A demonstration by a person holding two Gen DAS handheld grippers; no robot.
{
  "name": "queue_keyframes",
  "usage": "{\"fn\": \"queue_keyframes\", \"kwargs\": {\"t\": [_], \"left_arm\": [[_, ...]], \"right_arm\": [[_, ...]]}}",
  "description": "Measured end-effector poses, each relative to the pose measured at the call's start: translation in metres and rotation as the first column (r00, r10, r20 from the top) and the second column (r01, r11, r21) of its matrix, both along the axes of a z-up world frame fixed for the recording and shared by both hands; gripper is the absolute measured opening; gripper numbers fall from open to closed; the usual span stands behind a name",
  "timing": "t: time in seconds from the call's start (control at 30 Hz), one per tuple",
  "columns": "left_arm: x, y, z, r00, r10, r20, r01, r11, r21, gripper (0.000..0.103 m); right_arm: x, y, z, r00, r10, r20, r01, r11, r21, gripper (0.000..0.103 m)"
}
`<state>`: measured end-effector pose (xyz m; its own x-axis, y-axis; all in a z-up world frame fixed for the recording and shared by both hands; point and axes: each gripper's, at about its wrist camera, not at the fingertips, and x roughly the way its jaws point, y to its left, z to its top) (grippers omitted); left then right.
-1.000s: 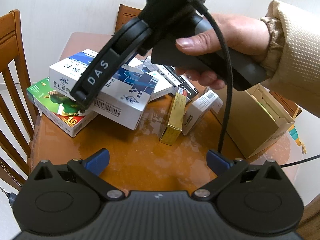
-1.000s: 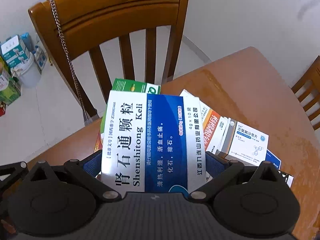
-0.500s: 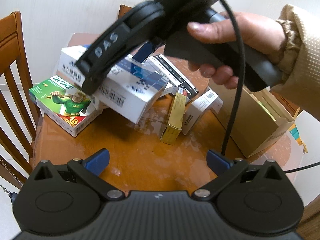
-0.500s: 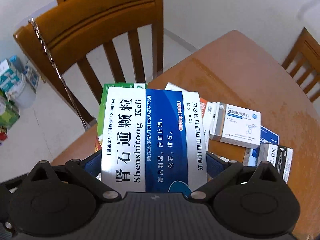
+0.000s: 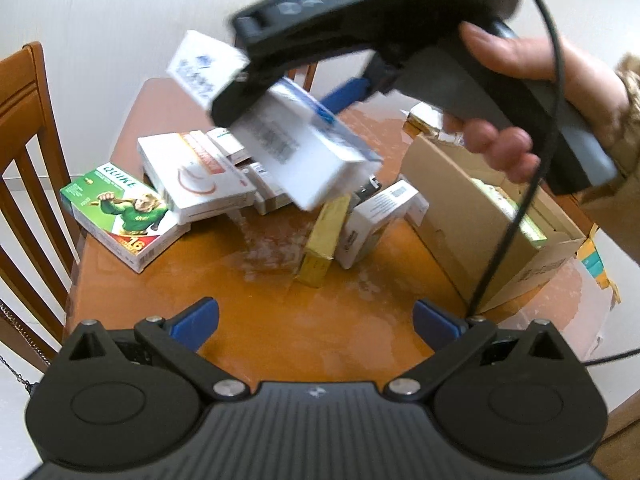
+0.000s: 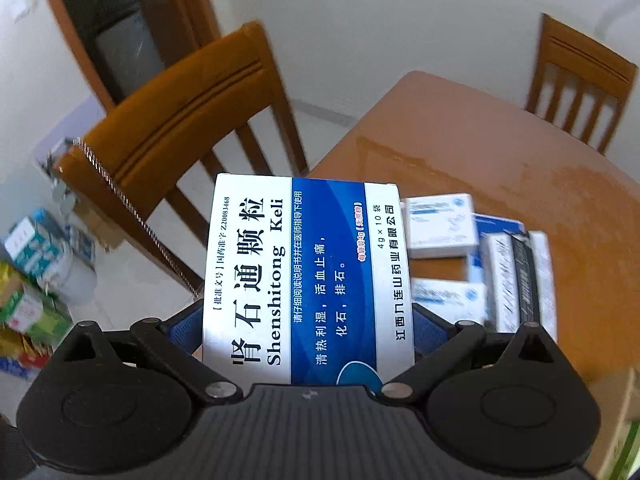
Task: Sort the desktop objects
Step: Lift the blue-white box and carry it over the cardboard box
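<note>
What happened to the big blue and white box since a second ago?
The right tool lifted the blue and white box up off the pile and swung it toward the cardboard box, uncovering a white box beneath. The grip stayed shut; the left tool stayed open and empty.

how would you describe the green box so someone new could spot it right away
Start at the wooden table in the left wrist view and go to its left edge, beside the chair. The green box lies flat there, partly under a white box with a red swoosh. It is the only green one in the pile, printed QUIKE with a cartoon figure in green and a 16.
</note>
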<state>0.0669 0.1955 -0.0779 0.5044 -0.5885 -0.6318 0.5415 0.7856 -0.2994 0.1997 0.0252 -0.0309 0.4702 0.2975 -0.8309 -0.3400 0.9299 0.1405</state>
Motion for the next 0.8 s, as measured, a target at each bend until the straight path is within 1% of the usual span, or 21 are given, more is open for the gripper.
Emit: {"fn": "queue_keyframes", "kwargs": {"t": [0.07,0.17,0.3,0.47,0.53,0.67,0.8], "left_arm": [[-0.003,-0.004,0.003,1.0,-0.001,0.003,0.001,1.0,-0.007,0.103],[-0.006,-0.021,0.004,1.0,-0.013,0.006,0.013,1.0,-0.013,0.103],[-0.012,-0.039,0.016,0.999,-0.036,0.017,0.037,0.999,-0.011,0.103],[-0.014,-0.062,0.026,0.999,-0.05,0.021,0.05,0.999,-0.02,0.103],[-0.014,-0.07,0.03,0.999,-0.047,0.022,0.048,0.998,-0.031,0.103],[-0.017,-0.085,0.036,0.998,-0.048,0.032,0.049,0.998,-0.043,0.103],[-0.02,-0.097,0.038,0.998,-0.057,0.041,0.058,0.998,-0.032,0.103]], "right_arm": [[-0.012,-0.016,0.006,0.999,-0.035,0.011,0.035,0.999,0.024,0.102],[-0.032,-0.04,0.014,0.995,-0.093,0.03,0.091,0.994,0.059,0.102],[-0.059,-0.074,0.024,0.984,-0.17,0.052,0.163,0.981,0.109,0.102],[-0.09,-0.128,0.035,0.957,-0.28,0.074,0.255,0.937,0.238,0.102],[-0.102,-0.151,0.043,0.941,-0.325,0.092,0.291,0.918,0.269,0.102],[-0.122,-0.202,0.058,0.895,-0.43,0.12,0.376,0.871,0.316,0.102],[-0.137,-0.248,0.061,0.843,-0.522,0.13,0.463,0.827,0.32,0.102]]}}
